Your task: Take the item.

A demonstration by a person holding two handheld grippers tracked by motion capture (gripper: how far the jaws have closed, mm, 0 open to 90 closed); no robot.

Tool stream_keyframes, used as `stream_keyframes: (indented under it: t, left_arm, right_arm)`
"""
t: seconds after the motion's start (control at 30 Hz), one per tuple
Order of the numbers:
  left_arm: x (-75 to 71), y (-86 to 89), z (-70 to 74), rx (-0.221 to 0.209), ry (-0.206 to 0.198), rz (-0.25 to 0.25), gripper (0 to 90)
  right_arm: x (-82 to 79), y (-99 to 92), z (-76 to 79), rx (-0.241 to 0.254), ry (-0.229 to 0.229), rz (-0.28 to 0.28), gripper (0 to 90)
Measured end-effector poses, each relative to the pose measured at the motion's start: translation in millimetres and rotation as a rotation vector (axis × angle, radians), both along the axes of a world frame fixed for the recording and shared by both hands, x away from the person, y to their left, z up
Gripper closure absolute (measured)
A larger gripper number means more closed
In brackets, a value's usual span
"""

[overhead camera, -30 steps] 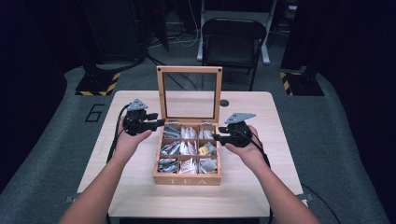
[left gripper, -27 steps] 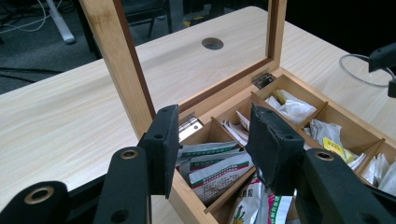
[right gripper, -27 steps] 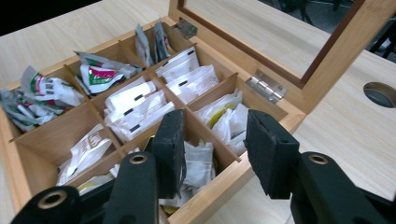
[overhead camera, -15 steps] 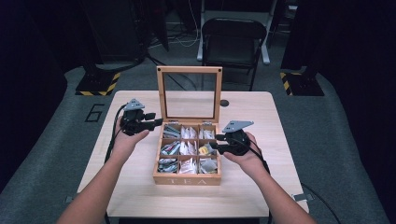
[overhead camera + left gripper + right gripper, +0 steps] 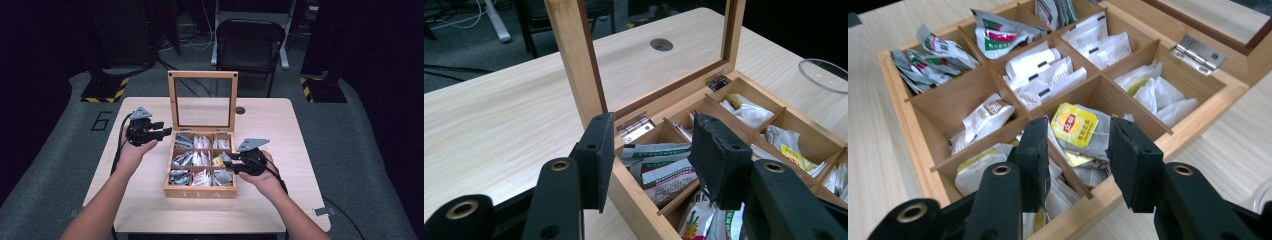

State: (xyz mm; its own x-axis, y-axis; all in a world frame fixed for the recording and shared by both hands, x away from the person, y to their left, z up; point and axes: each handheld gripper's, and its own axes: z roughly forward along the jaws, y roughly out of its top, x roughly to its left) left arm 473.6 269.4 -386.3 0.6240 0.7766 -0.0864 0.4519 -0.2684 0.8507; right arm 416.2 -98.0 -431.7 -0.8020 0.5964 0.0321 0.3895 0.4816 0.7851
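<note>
An open wooden tea box [image 5: 200,192] marked TEA stands mid-table, its glass lid [image 5: 202,75] upright at the back. Its compartments hold paper tea bags. My left gripper [image 5: 167,131] hovers at the box's back left corner, open, with nothing between its pads; in the left gripper view it [image 5: 651,145] hangs over the box's left wall [image 5: 634,200] near a hinge [image 5: 636,127]. My right gripper [image 5: 225,162] is at the box's right side, open. In the right gripper view its jaws [image 5: 1075,145] stand just above a yellow tea bag [image 5: 1075,122] in the middle right compartment, not touching it.
The light wooden table [image 5: 280,125] has a round cable hole [image 5: 240,110] behind the box. A clear glass bowl rim [image 5: 824,75] shows to the right of the box. A black folding chair [image 5: 247,45] stands beyond the table's far edge.
My right gripper has come down and a little nearer the box's right compartments. The left gripper has barely shifted. The box and lid stand as before.
</note>
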Motion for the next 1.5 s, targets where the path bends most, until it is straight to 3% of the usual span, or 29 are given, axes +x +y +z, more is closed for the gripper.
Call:
stream_keyframes:
  t: [0.8, 0.97, 1.17, 1.33, 1.5]
  left_arm:
    - [-5.4, 6.5, -0.8, -0.003, -0.002, 0.022, 51.1]
    - [-5.7, 7.3, -0.6, 0.003, -0.001, 0.019, 51.0]
    - [-5.9, 5.6, -0.9, 0.001, -0.001, 0.016, 51.0]
    - [-6.0, 5.1, -1.3, 0.001, 0.0, 0.017, 50.9]
    - [-6.2, 5.0, -1.0, 0.002, -0.003, 0.017, 50.9]
  right_arm:
    - [-19.0, -1.2, -14.9, 0.052, 0.029, 0.006, 60.7]
    - [-22.6, -1.2, -20.8, 0.039, 0.014, 0.017, 64.2]
    - [-22.7, 0.3, -27.6, 0.035, 0.044, 0.021, 68.6]
    - [-23.7, 0.3, -29.1, 0.044, 0.061, 0.032, 79.6]
    - [-24.9, 0.5, -25.9, 0.067, 0.045, 0.061, 87.1]
